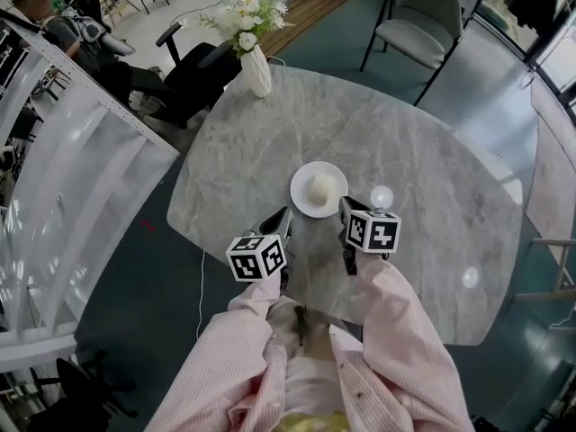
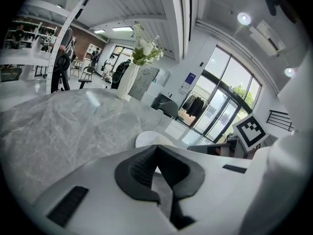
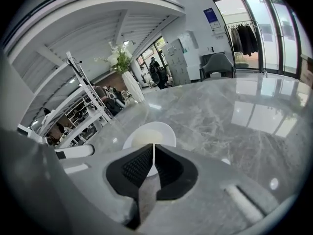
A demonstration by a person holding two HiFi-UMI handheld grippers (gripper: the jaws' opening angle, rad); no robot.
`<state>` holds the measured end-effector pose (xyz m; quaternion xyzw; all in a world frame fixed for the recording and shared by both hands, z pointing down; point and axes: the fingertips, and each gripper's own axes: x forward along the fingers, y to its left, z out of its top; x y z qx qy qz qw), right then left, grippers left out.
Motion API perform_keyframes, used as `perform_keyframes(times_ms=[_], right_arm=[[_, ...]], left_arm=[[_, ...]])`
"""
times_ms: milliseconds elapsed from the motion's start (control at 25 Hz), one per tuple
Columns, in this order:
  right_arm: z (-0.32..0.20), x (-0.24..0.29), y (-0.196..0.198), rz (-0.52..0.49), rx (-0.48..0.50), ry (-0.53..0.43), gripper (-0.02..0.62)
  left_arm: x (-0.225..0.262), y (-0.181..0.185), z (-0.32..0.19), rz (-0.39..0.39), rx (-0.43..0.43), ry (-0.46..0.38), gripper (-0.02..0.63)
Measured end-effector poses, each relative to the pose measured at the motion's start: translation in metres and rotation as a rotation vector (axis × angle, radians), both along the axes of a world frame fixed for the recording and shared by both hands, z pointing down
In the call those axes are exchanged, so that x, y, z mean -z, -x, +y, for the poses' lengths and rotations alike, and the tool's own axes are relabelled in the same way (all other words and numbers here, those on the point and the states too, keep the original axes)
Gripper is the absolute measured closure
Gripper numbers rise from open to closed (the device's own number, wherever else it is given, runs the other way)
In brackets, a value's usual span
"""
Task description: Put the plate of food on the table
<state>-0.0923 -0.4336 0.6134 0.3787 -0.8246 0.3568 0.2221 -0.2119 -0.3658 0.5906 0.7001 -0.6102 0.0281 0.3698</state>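
Note:
A small white plate (image 1: 304,198) with a pale round bun (image 1: 321,186) rests on the grey marble table (image 1: 414,142), near its front edge. My left gripper (image 1: 286,218) sits just off the plate's near left rim, its jaws shut and empty. My right gripper (image 1: 343,205) is at the plate's near right rim with its jaws together and nothing between them. In the left gripper view (image 2: 156,147) the plate (image 2: 145,139) lies just beyond the tips. The right gripper view (image 3: 154,146) shows the plate (image 3: 165,130) and bun (image 3: 145,138) right ahead.
A white vase of flowers (image 1: 256,68) stands at the table's far edge. A grey chair (image 1: 421,27) and a black office chair (image 1: 193,70) stand behind the table. White shelving (image 1: 81,178) runs along the left. The table's front edge is close to my body.

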Motion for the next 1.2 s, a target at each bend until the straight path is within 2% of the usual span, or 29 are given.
perform_keyframes(times_ms=[80, 520, 840, 1040, 1200], right_arm=[[0.003, 0.012, 0.000, -0.026, 0.013, -0.022, 0.589], [0.023, 0.083, -0.007, -0.197, 0.083, -0.198, 0.589], [0.030, 0.123, -0.021, -0.290, 0.053, -0.303, 0.590], [0.032, 0.147, -0.028, -0.331, 0.034, -0.375, 0.591], [0.033, 0.166, -0.038, -0.357, 0.004, -0.434, 0.591]], left_arm=[[0.011, -0.003, 0.002, -0.015, -0.017, -0.023, 0.615], [0.074, -0.006, 0.009, -0.123, -0.094, -0.198, 0.615], [0.123, -0.003, 0.012, -0.170, -0.108, -0.333, 0.614], [0.145, 0.000, 0.017, -0.171, -0.092, -0.395, 0.615], [0.162, 0.001, 0.023, -0.220, -0.107, -0.441, 0.615]])
